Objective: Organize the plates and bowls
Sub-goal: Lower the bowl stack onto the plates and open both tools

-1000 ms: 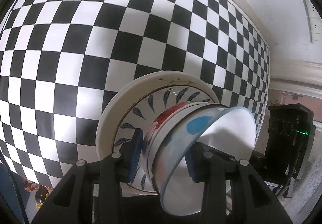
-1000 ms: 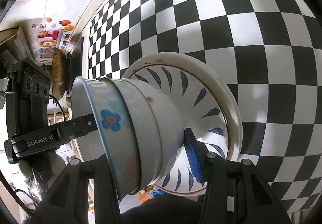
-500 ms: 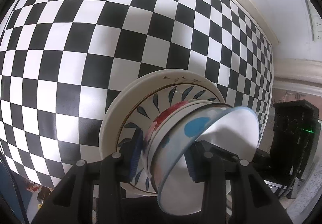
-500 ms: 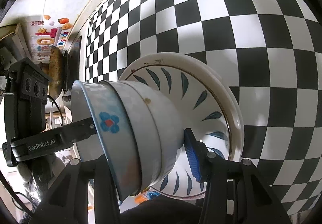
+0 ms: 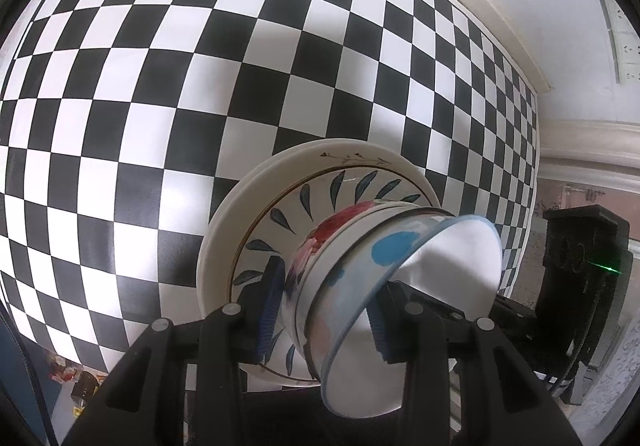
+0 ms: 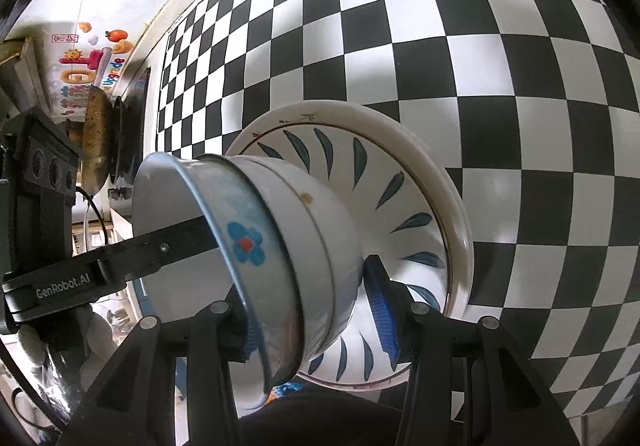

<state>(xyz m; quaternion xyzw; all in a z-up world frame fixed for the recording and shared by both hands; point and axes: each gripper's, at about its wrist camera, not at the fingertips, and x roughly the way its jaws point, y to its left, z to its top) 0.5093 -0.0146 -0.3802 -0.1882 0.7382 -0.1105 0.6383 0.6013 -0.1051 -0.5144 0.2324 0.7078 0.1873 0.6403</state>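
Note:
Two nested bowls stand on a blue-leaf plate [image 5: 304, 201] [image 6: 400, 181], which lies on a larger white plate [image 5: 240, 213] [image 6: 444, 181]. The inner bowl [image 5: 396, 246] [image 6: 244, 242] has blue flowers; the outer bowl [image 5: 340, 221] [image 6: 316, 213] is white with a red flower. My left gripper [image 5: 326, 320] is shut on the bowls' wall, one pad outside and one inside. From the opposite side my right gripper [image 6: 312, 320] clamps the same wall. In the right wrist view the left gripper's finger [image 6: 160, 246] reaches into the inner bowl.
The plates lie on a black-and-white checkered tablecloth [image 5: 160, 85] [image 6: 480, 45]. A white wall with a socket strip [image 5: 616, 33] runs behind the table. A pan [image 6: 96, 137] and coloured wall stickers [image 6: 80, 61] sit beyond the table's far left end.
Both grips hold as before. The plates and bowls have shifted only slightly in both views; nothing was taken hold of or let go.

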